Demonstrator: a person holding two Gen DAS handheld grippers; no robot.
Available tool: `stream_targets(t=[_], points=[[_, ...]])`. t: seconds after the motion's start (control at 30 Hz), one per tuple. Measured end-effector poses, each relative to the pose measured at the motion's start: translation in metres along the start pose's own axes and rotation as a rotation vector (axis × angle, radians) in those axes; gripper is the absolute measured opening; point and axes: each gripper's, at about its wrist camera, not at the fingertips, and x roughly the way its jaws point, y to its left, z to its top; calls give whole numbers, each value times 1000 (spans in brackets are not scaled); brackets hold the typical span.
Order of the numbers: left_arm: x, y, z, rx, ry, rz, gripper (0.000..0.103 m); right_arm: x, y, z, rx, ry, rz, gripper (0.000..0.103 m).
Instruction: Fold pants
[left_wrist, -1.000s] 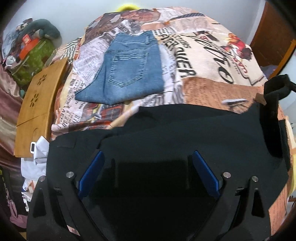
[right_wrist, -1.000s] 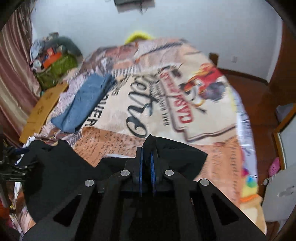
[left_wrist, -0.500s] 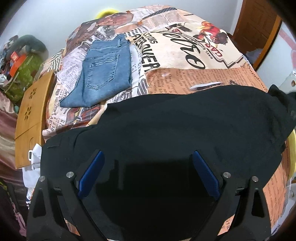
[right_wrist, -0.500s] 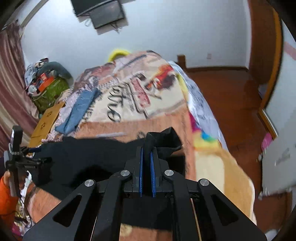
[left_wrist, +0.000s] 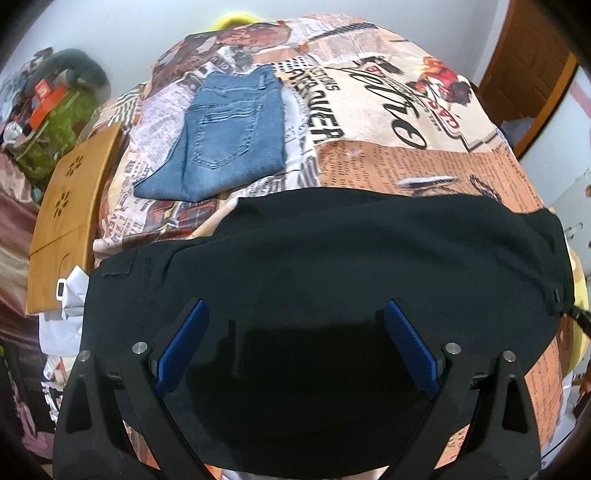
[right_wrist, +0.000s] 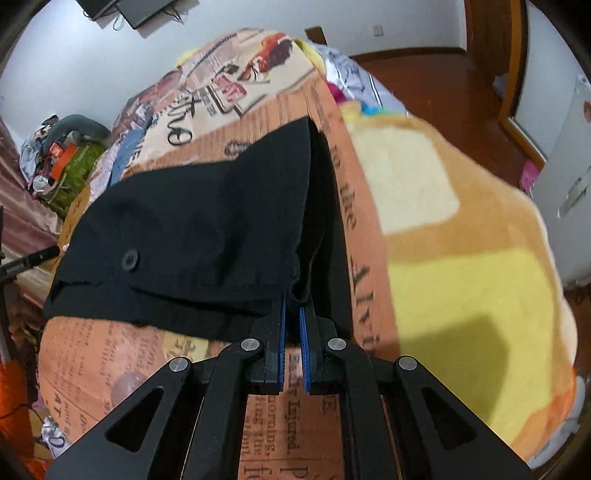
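Black pants (left_wrist: 332, 266) lie spread across the near part of the bed, on a newspaper-print cover (left_wrist: 406, 155). My left gripper (left_wrist: 293, 321) hovers just above the pants with its blue pads wide apart and nothing between them. In the right wrist view the pants (right_wrist: 207, 229) show a button and a waistband edge. My right gripper (right_wrist: 291, 310) is nearly closed, pinching the pants' edge between its blue pads at the bed's right side.
Folded blue jeans (left_wrist: 229, 136) lie farther back on the bed. A wooden board (left_wrist: 70, 218) leans at the bed's left edge, with a clutter pile (left_wrist: 55, 110) beyond. A yellow blanket (right_wrist: 461, 258) hangs over the bed's right side above the wooden floor (right_wrist: 443, 85).
My right gripper has pulled the pants' end rightward and down to the bed edge, stretching the pants flat. The left gripper stayed open above them.
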Motion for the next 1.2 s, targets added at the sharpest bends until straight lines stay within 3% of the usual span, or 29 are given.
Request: stream_targets(t=[0.13,0.33,0.47,0.53,0.67,0.83,1.0,1.2], points=[[-2,19,-1,-50,-8,0,97,-4,-1,0,9,-2,-18,8],[-11,59,-4,-120,-45,37,97,-26,7,9,-24,-41,-112,15],[-23,95,-5,-180,-75,57,97,-48,21,24,-52,-105,-117,33],[-29,113,-4,-200,-95,84,97,-57,35,33,-84,-143,-113,36],[-36,152,-3,-241,-121,147,97,-65,75,57,-171,-191,-72,38],[-32,201,-4,-317,-120,162,97,-53,133,84,-293,-212,7,44],[-14,244,-2,-400,-96,184,97,-18,197,113,-399,-177,113,44],[30,262,2,-404,-15,171,97,43,269,131,-547,-79,168,45]])
